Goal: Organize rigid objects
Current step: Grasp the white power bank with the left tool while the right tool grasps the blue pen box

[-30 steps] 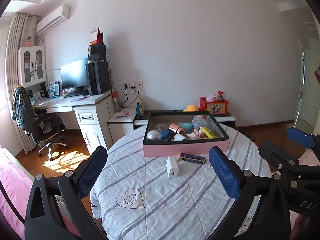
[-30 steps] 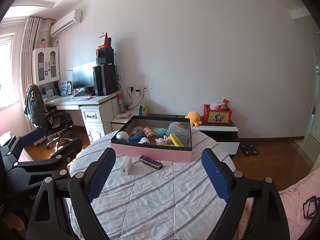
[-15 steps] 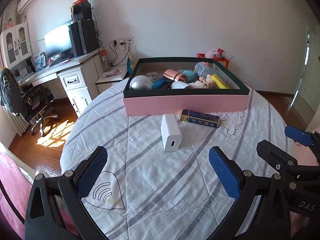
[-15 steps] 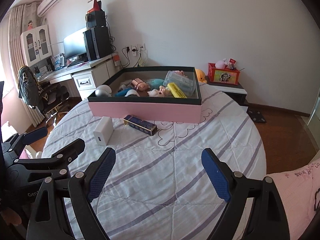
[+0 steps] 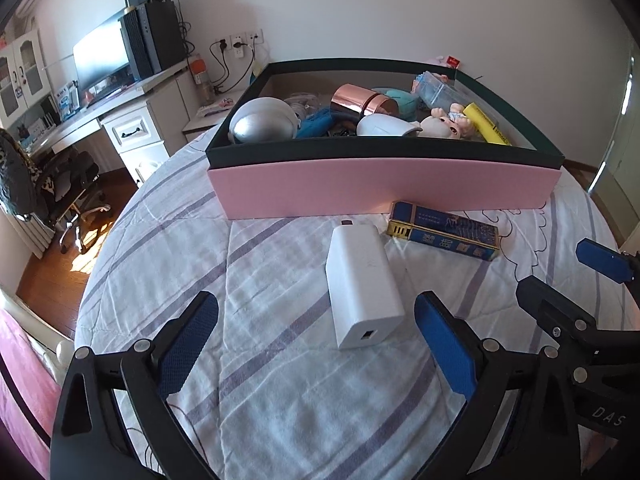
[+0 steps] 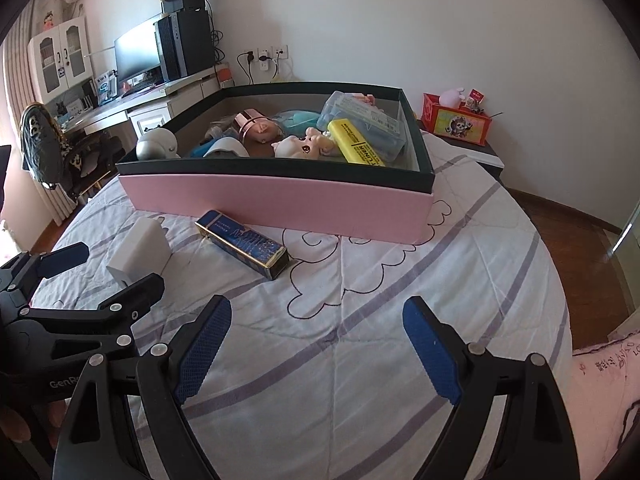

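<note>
We see the pink cardboard box with a dark green rim [image 5: 384, 190] across the upper middle of the left wrist view, already full of toys. Below it, at centre frame on the striped quilt [image 5: 280, 400], lies the white plastic charger block [image 5: 363, 282]; it looks light, stiff and smooth, best pinched across its long flat sides. Up and right of it is the slim blue-and-gold carton [image 5: 442, 231], probably crushable. The left gripper [image 5: 316, 340] and right gripper [image 6: 316, 350] both gape empty.
</note>
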Demonstrator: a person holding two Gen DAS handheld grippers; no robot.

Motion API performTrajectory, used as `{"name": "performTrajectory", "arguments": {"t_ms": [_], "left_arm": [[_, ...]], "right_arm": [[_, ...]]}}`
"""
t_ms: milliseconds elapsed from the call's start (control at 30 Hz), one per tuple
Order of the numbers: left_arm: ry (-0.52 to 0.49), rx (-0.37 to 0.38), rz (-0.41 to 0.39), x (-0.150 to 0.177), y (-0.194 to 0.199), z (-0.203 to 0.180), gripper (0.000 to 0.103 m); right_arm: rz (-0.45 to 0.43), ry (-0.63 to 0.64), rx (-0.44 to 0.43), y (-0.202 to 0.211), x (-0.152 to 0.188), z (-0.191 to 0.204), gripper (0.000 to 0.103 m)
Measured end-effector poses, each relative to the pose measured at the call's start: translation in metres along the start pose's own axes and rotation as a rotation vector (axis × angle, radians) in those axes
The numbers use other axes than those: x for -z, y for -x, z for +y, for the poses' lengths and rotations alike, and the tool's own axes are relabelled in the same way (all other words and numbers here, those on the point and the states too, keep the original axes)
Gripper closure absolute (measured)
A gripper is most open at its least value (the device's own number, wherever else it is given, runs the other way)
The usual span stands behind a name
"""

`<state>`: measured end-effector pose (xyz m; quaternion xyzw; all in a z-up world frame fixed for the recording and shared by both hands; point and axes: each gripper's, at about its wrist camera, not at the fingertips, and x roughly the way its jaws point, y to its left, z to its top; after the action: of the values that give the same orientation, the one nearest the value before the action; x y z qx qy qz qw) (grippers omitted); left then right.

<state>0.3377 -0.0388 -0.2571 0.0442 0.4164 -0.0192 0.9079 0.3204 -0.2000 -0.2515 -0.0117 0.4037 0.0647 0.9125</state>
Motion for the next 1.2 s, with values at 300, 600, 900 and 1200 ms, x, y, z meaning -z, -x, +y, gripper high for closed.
{"name": "performTrajectory", "arguments": {"t_ms": [300, 600, 900, 1200], "left_arm": [[-0.013, 0.125, 0.013, -0.004, -0.01, -0.004, 0.07], [0.058, 0.092, -0.022, 0.005, 0.003, 0.028, 0.08], [0.092, 0.093, -0.008, 0.012, 0.002, 0.049, 0.079], [0.08, 0.093, -0.004, 0.018, 0.005, 0.047, 0.079]], "right_arm": [[0.054, 0.041, -0.023, -0.019, -0.007, 0.01, 0.014], [0.101, 0.105, -0.068, -0.043, -0.024, 0.039, 0.014], [0.111, 0.144, -0.126, -0.062, -0.037, 0.054, 0.018], [0.103, 0.188, -0.208, -0.042, -0.022, 0.059, 0.072]]}}
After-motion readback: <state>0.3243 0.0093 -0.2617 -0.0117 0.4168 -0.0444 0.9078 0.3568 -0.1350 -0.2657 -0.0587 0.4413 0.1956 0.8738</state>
